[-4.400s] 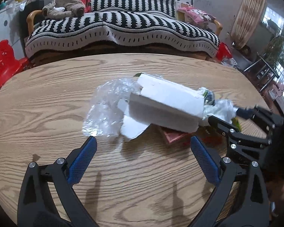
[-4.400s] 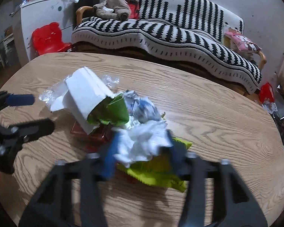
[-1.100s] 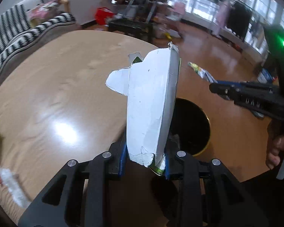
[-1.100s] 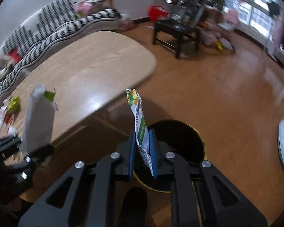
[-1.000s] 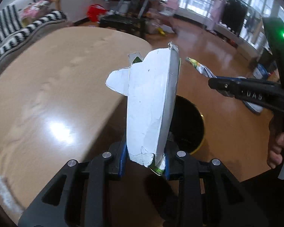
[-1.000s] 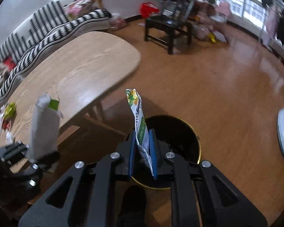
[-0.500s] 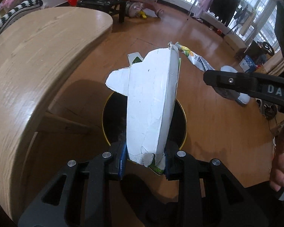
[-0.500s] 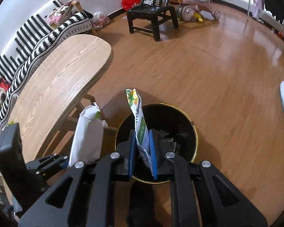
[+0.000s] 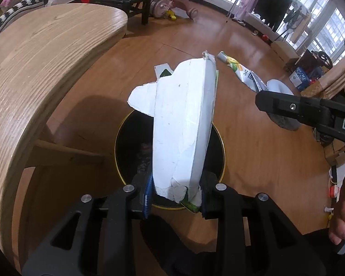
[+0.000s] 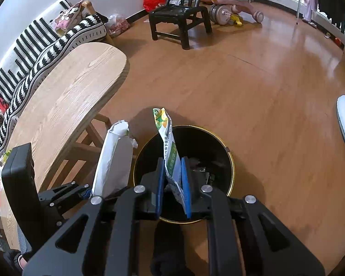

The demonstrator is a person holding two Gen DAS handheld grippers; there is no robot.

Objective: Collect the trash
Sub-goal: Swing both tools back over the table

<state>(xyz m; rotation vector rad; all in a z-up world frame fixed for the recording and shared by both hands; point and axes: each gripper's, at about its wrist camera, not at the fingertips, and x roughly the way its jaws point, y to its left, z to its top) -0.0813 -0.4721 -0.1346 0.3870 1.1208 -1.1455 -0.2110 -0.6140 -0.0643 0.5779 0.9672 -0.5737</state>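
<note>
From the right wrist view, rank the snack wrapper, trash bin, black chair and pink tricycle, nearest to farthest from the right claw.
1. Snack wrapper: clamped in the right claw.
2. Trash bin: on the floor right beneath it.
3. Black chair: farther off, upper middle.
4. Pink tricycle: behind the chair, by the windows.

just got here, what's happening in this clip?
Trash run, at the drop point. The left gripper is shut on a crushed white carton, the right gripper on a green and white wrapper. Both are held over the open black bin on the floor beside the wooden table. Nothing is released yet; some trash already lies in the bin.
</note>
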